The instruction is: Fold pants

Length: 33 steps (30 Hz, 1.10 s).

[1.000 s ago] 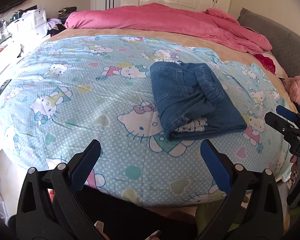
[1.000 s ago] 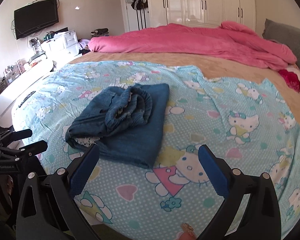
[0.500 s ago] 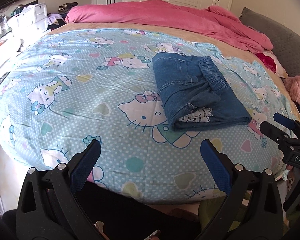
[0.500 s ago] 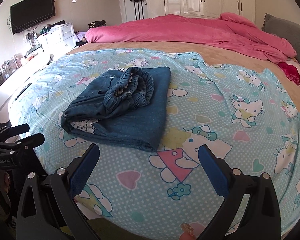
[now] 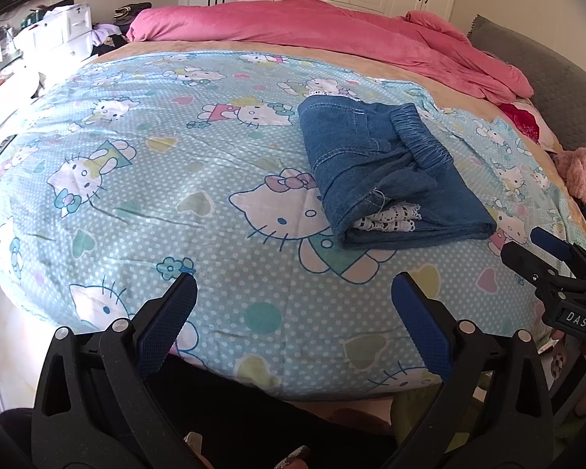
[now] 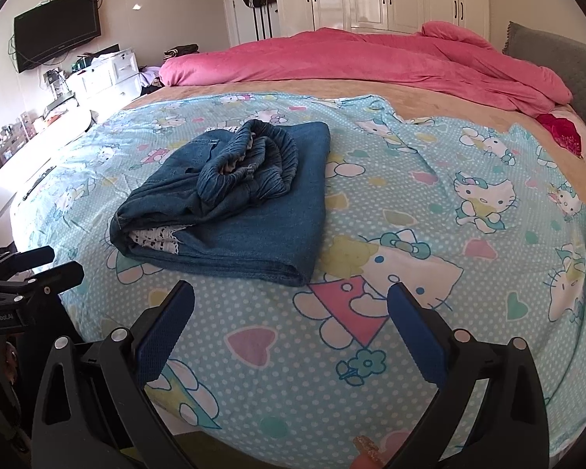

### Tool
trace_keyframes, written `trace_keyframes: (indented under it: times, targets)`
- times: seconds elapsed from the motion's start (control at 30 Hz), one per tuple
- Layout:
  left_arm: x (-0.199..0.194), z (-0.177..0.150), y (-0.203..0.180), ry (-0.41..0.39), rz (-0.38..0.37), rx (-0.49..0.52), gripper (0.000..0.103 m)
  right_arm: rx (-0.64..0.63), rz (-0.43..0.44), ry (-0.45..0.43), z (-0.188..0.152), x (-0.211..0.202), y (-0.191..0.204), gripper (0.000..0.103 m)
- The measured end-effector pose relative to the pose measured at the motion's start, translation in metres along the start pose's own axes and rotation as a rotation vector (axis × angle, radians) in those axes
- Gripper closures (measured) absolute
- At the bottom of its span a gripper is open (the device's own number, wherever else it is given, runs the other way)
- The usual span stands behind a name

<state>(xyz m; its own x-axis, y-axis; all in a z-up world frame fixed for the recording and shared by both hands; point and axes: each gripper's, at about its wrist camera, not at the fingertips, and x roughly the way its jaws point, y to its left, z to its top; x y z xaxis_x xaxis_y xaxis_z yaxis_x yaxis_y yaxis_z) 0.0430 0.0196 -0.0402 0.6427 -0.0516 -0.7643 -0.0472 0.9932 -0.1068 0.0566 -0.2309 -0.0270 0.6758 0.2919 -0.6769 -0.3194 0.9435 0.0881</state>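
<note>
A: Where r the pants (image 5: 386, 179)?

B: On the bed, on the blue kitty sheet (image 5: 156, 164), near the front edge. Already a small folded pile, I think.

A: Grippers?

B: Left gripper (image 5: 293, 312) is spread wide, nothing in it. Right gripper (image 6: 291, 324) same, wide and empty. Both hang over the sheet, just short of the pants, not touching.

A: How will the pants feel?

B: Blue jean cloth, so thick-ish but soft n floppy. Not slippery, won't break. Prob a bit heavy for cloth. White lace trim (image 6: 158, 238) peeks out the front end. The stretchy waistband (image 6: 250, 164) is bunched on top, all wrinkly.

A: Where 2 grab?

B: I'd pinch the thick folded edge, all layers at once, or it flops open. A pink blanket (image 6: 371, 62) sits way at the back.
</note>
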Motion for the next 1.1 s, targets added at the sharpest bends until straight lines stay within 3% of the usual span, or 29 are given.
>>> trace_keyframes:
  times: [1.1]
  targets:
    - [-0.0018, 0.0000, 0.0048, 0.018, 0.024, -0.020, 0.009, 0.001, -0.018, -0.009, 0.0010, -0.0081, 0.0021, 0.004]
